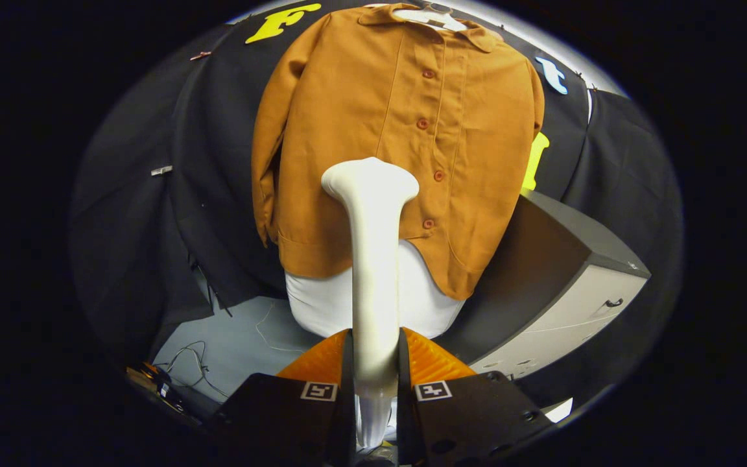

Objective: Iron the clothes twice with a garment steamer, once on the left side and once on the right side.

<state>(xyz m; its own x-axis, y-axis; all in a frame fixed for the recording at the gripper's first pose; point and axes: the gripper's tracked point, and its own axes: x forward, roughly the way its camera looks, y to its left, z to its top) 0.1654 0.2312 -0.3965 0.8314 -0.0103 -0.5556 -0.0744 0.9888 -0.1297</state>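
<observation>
A rust-orange button-up shirt (373, 130) hangs on a white hanger (428, 16) against the black cloth wall, over a white board (328, 305) whose lower end shows below the hem. My gripper (375, 363) is shut on the handle of a white garment steamer (373, 259). The steamer rises straight ahead from between the fingers. Its flared head (370, 178) sits in front of the shirt's lower middle, just left of the button row. Whether the head touches the cloth I cannot tell.
A grey cabinet (568, 285) with a dark top stands to the right of the shirt. Thin cables (192, 363) lie on the pale floor at the lower left. Black cloth covers the wall on both sides.
</observation>
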